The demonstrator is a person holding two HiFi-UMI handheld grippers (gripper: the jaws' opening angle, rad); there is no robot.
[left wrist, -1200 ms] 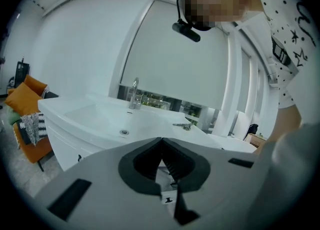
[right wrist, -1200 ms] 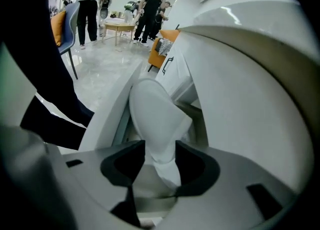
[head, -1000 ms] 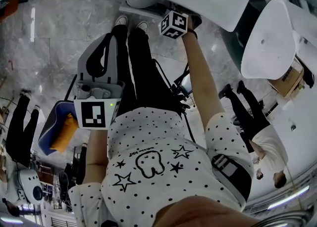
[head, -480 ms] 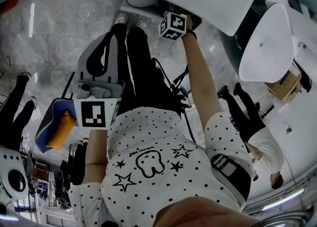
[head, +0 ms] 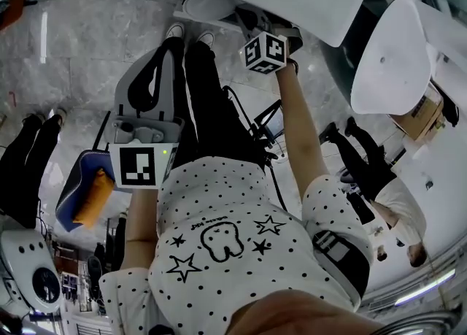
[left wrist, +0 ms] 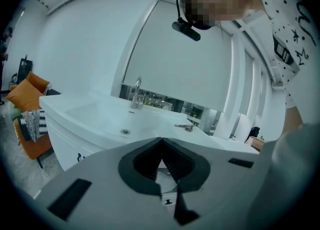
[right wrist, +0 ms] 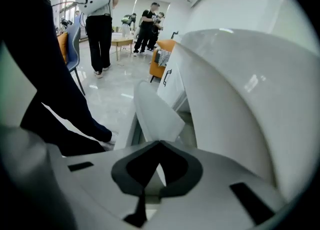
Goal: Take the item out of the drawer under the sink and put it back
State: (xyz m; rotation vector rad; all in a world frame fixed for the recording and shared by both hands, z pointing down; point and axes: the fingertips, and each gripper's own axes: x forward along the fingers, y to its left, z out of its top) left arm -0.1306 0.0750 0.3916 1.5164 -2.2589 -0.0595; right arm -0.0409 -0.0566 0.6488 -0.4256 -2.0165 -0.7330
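The white item (right wrist: 152, 116), flat & thin, stands edge-up out of the right gripper (right wrist: 160, 144). The jaws are pressed together on its lower end, w/ a sliver of white showing btw the pads. It sits just above the open drawer (right wrist: 129, 133), and doesn't seem to rest in it. The pinch is low on the item, prob. b/c that end was reachable w/ the tool angled steeply down into the drawer. What the item is exactly I can't tell; no print is visible.

The drawer belongs to the white vanity (right wrist: 240, 103), whose curved front fills the right of the right gripper view. Space under its overhang is tight. That's why, in the head view, the person's arm (head: 299, 122) stretches out straight, w/ the right gripper just under the vanity's top.

Left gripper (left wrist: 161, 140): jaws closed tip to tip, nothing btw them. It's held at the person's side, well apart from the drawer, pointing over the sink (left wrist: 100, 116) & faucet (left wrist: 136, 91). Prob. parked out of the way, since the job needs one tool only.

Judgement: the take-out half is under way, w/ the item gripped but barely clear of the drawer. Put-back is not yet done. A thin, sheet-like thing in a tip pinch may swing or slip, so a firm squeeze matters.
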